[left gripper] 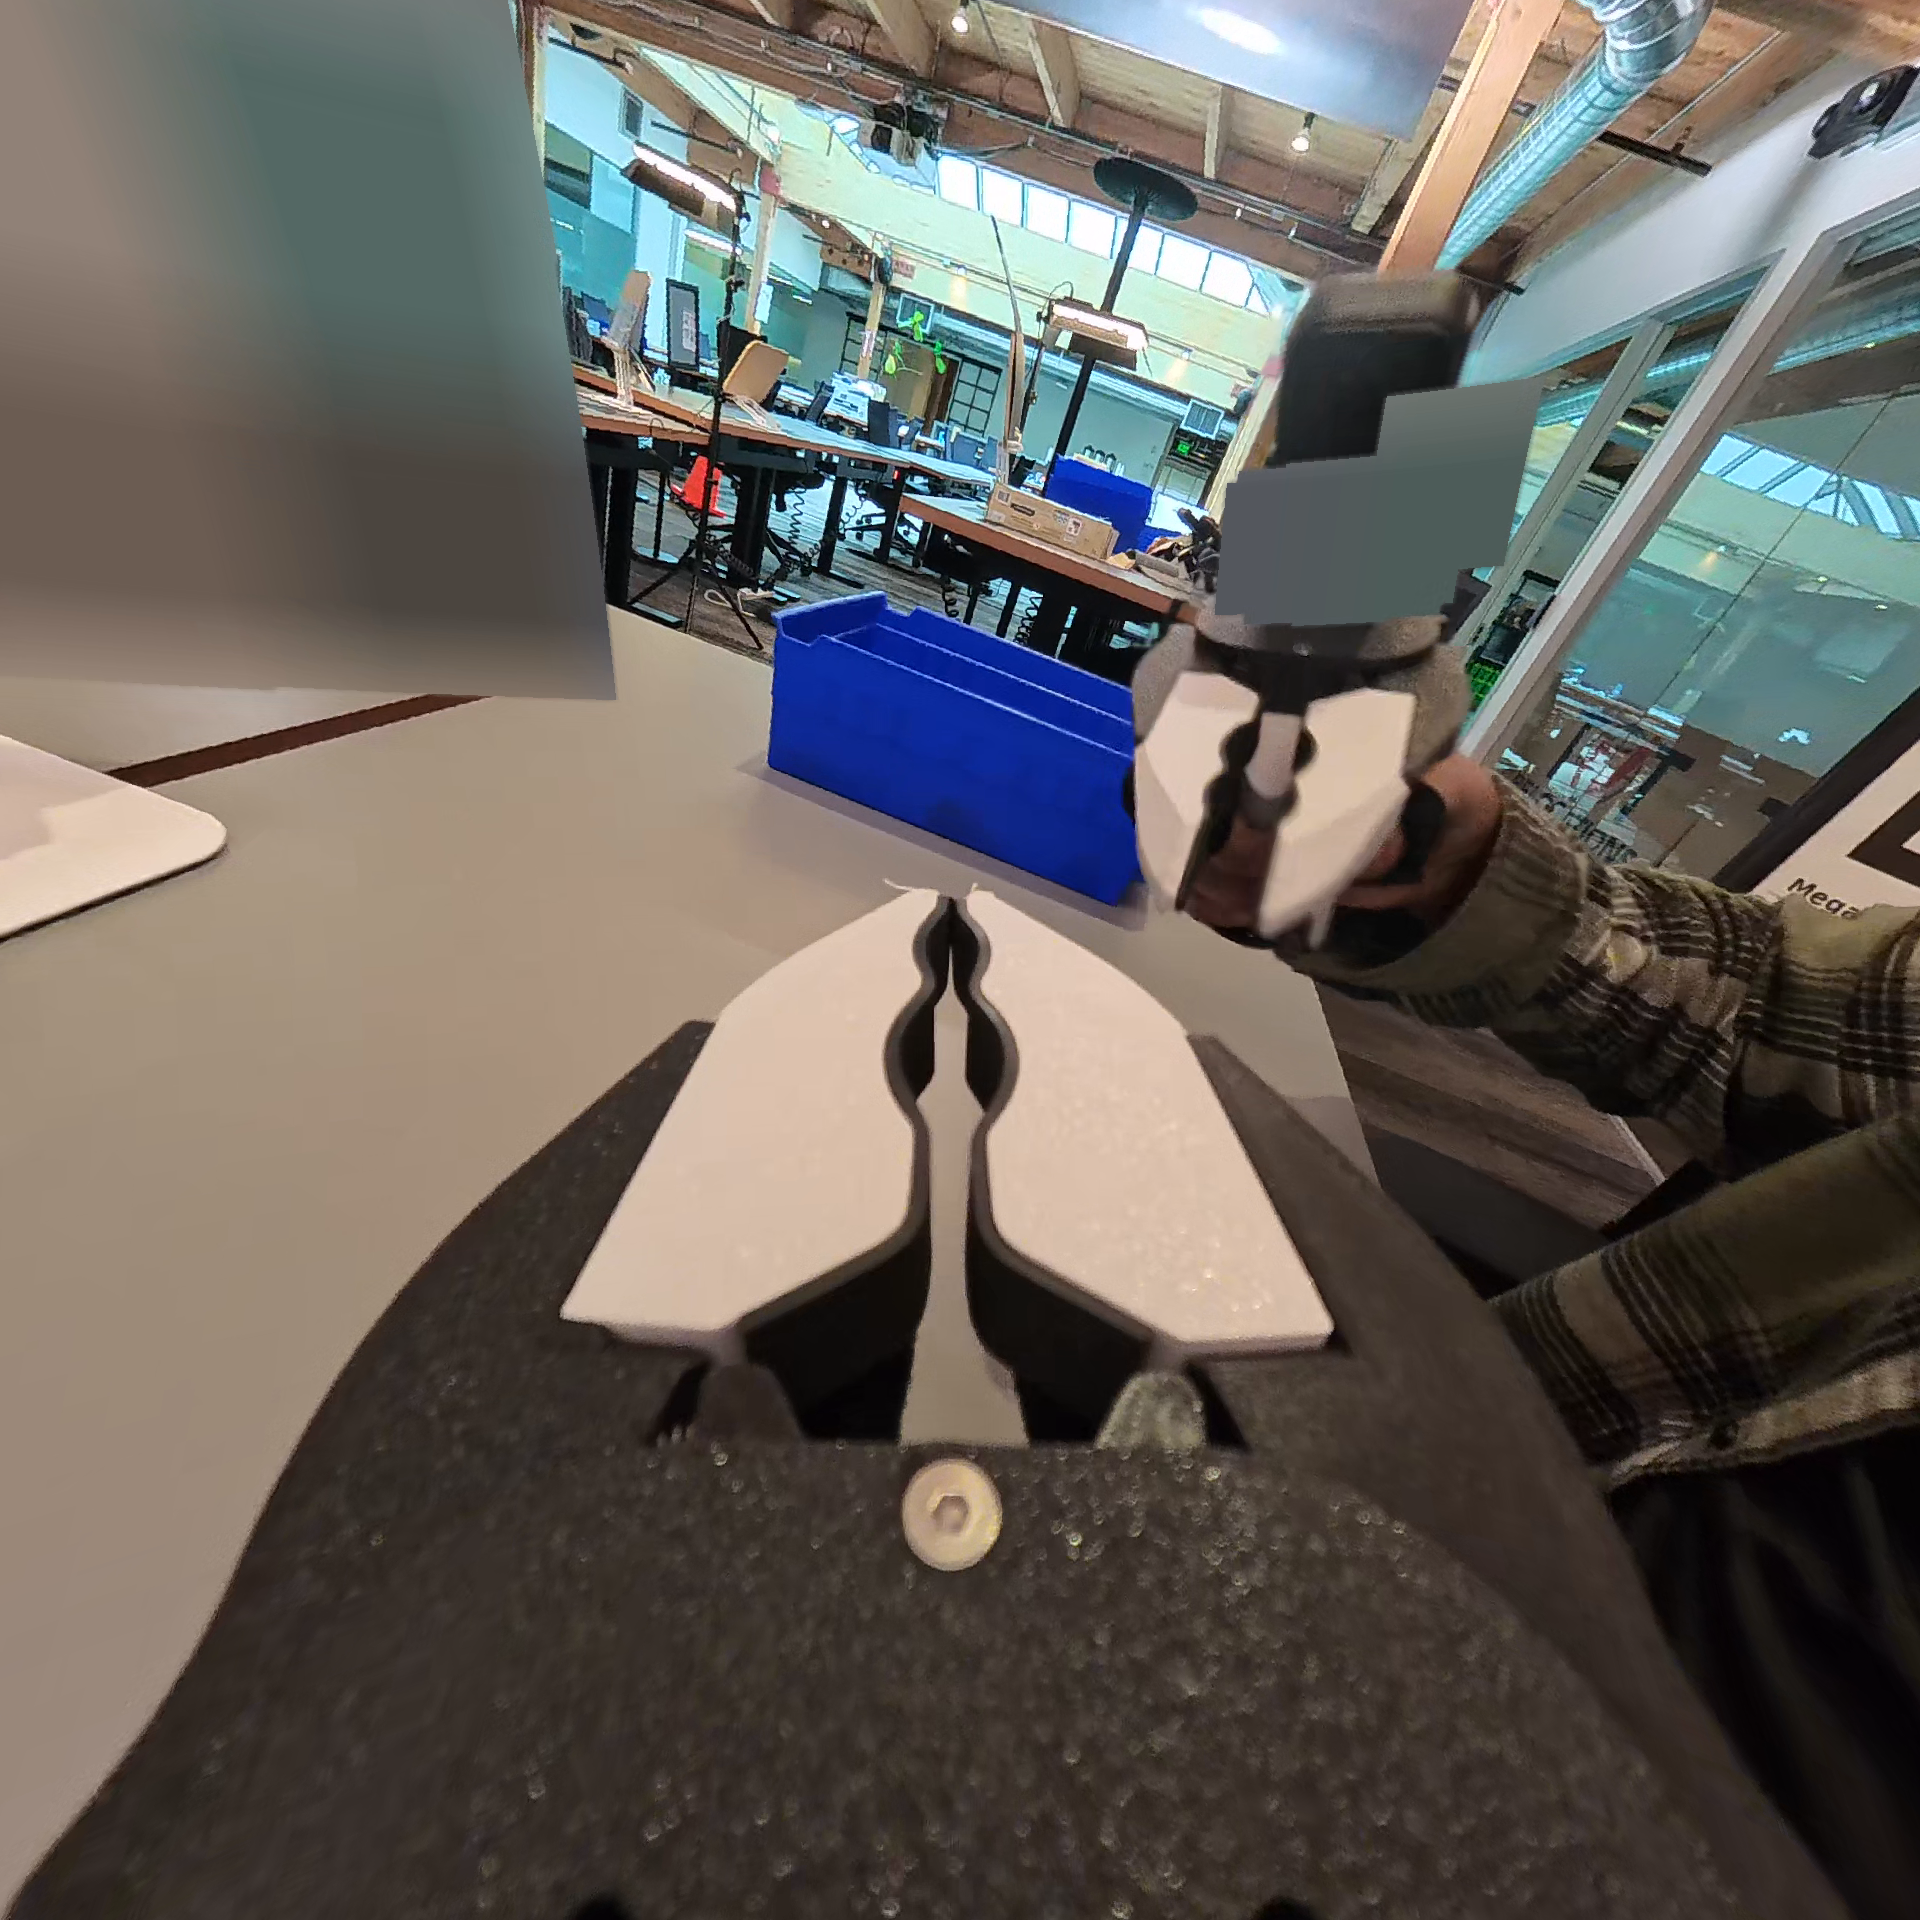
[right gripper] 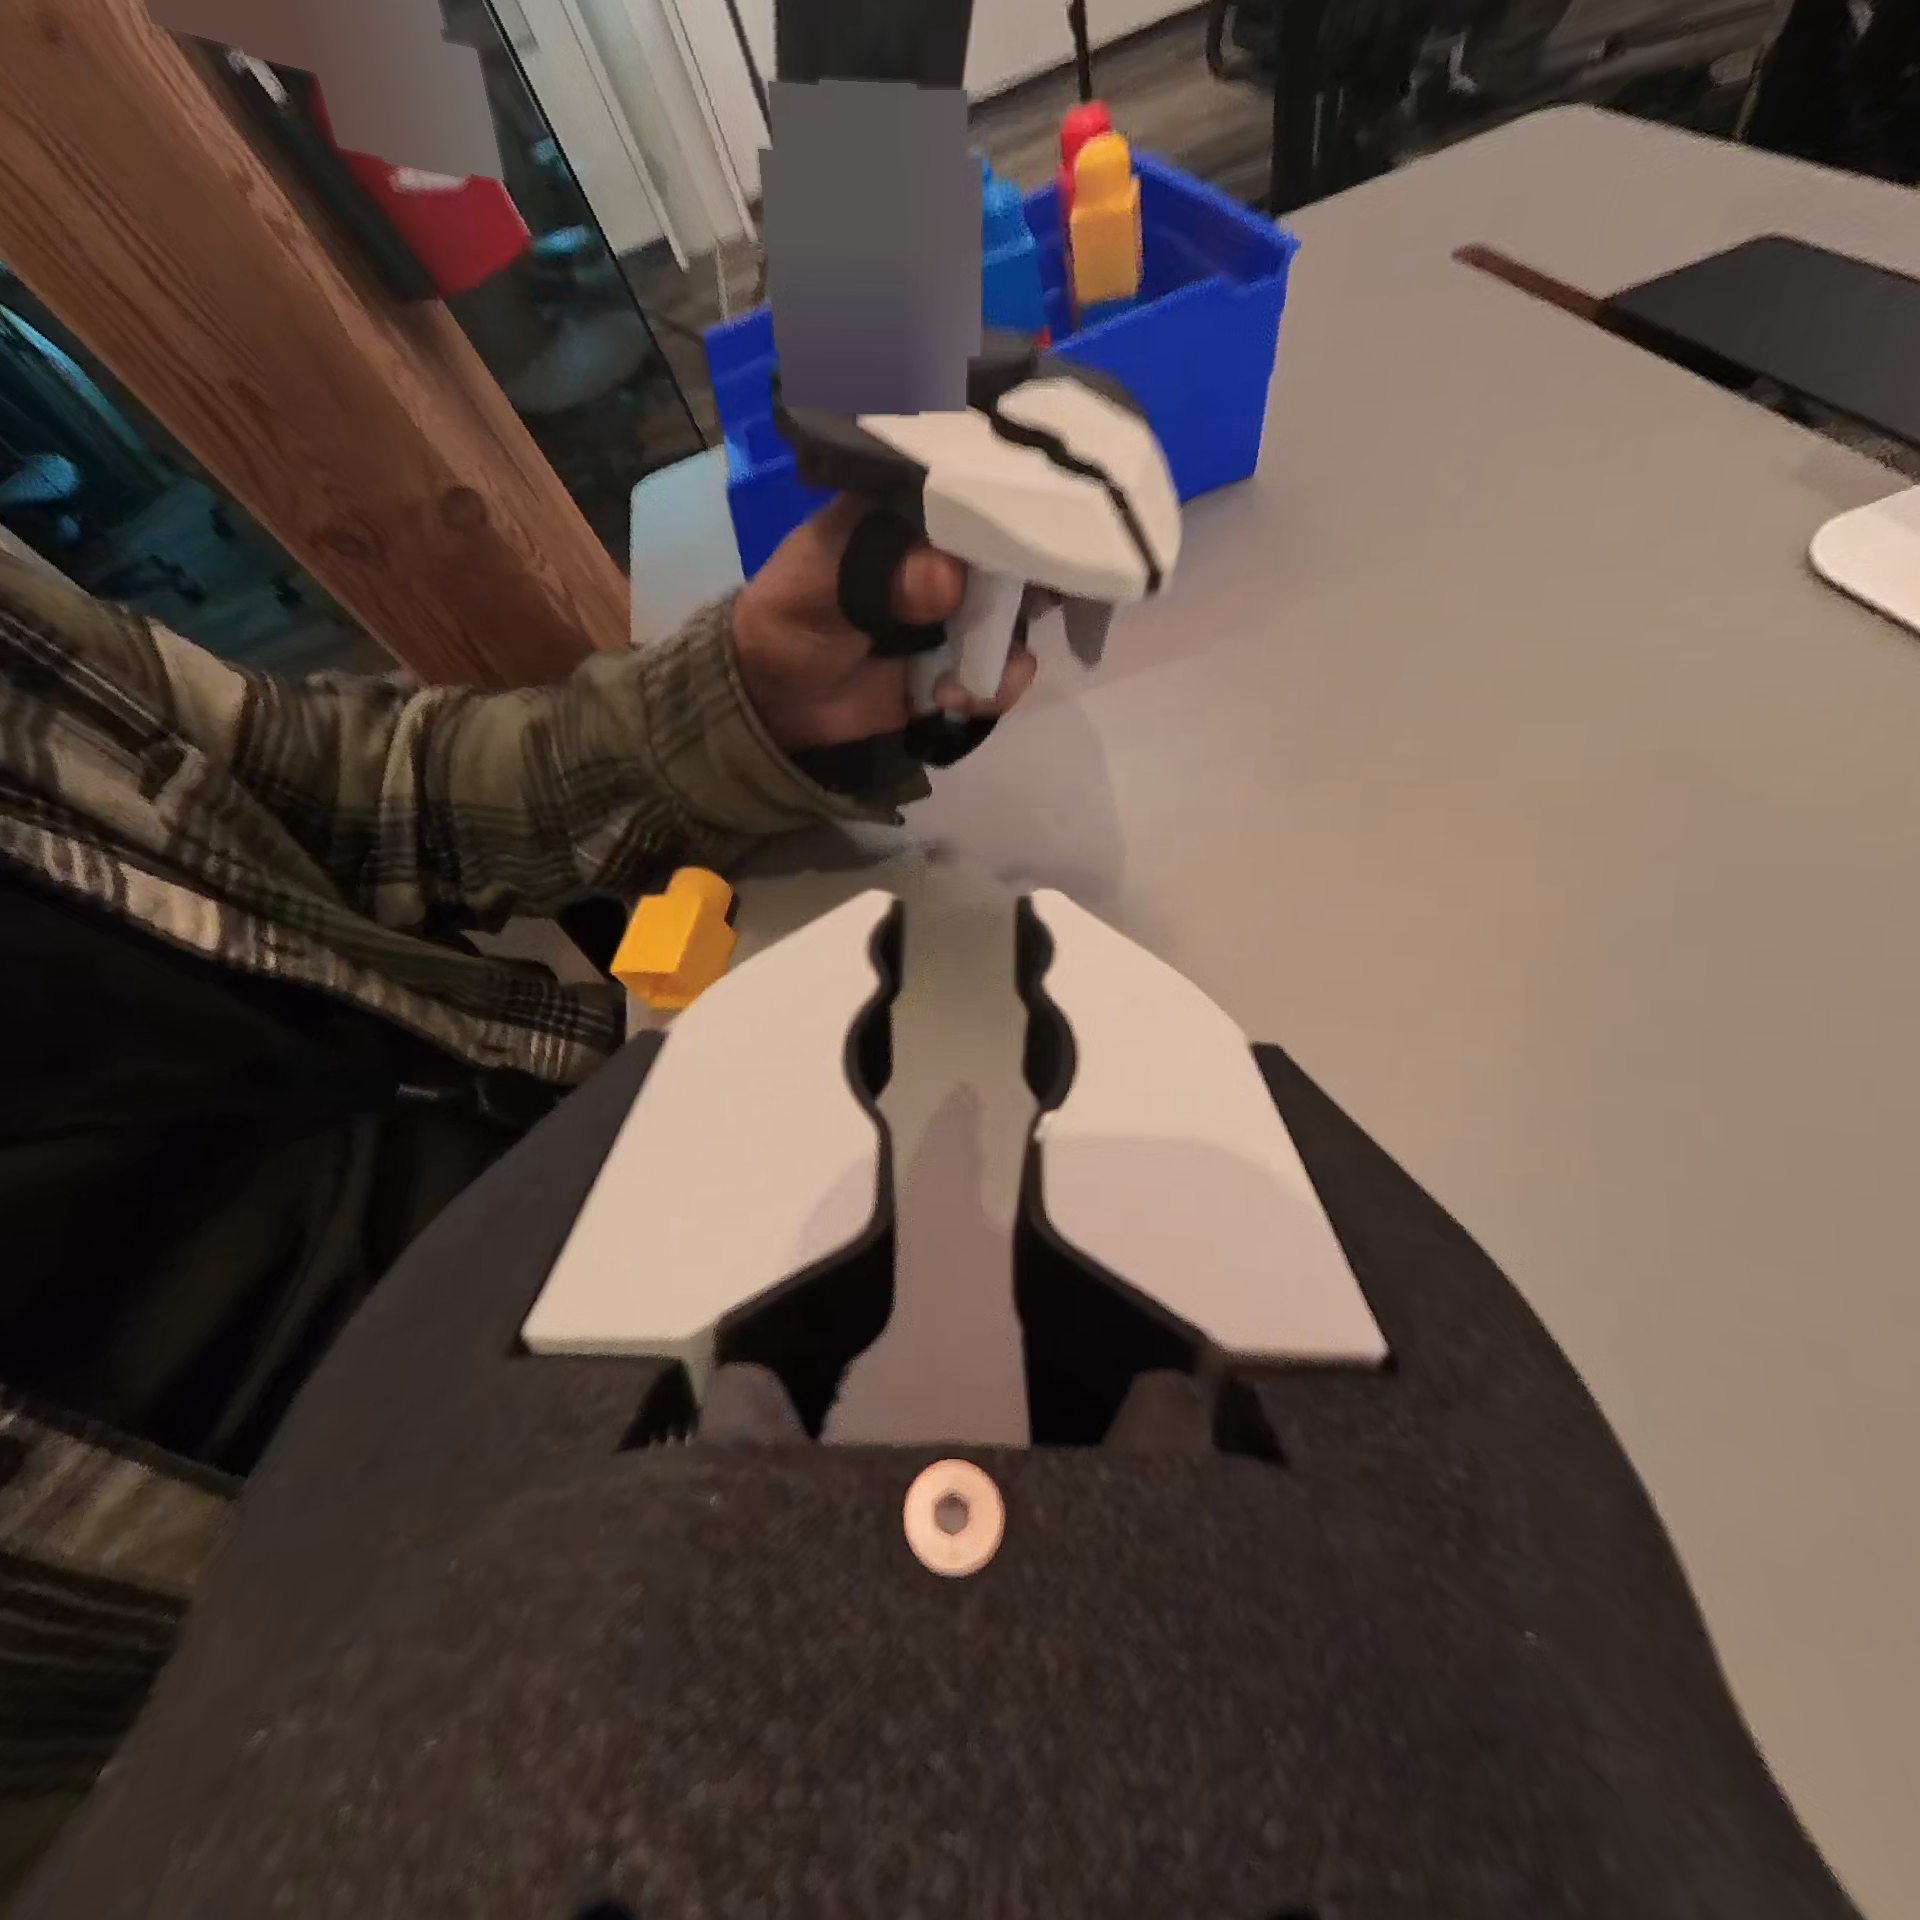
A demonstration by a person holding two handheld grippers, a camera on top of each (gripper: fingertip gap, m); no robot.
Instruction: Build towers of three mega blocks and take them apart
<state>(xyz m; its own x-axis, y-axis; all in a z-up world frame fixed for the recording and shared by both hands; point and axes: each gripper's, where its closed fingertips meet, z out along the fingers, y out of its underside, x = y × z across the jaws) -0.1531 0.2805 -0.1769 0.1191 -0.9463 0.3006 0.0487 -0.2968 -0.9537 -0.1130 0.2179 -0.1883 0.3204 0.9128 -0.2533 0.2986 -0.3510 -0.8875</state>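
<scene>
My left gripper is shut and empty, held over the grey table. My right gripper is open and empty, with bare table between its fingers. A yellow mega block lies on its side at the table's near edge, just left of the right gripper's left finger. A blue bin behind holds a yellow block, a red block and a blue block, all standing up. The left gripper also shows in the right wrist view, in front of the bin. The right gripper shows in the left wrist view beside the bin.
A white pad lies at the table's left; it also shows in the right wrist view. A dark mat lies at the far right. A wooden post stands past the table edge. Plaid sleeves reach in. The tips of one gripper are about 8 cm away from the tips of the other.
</scene>
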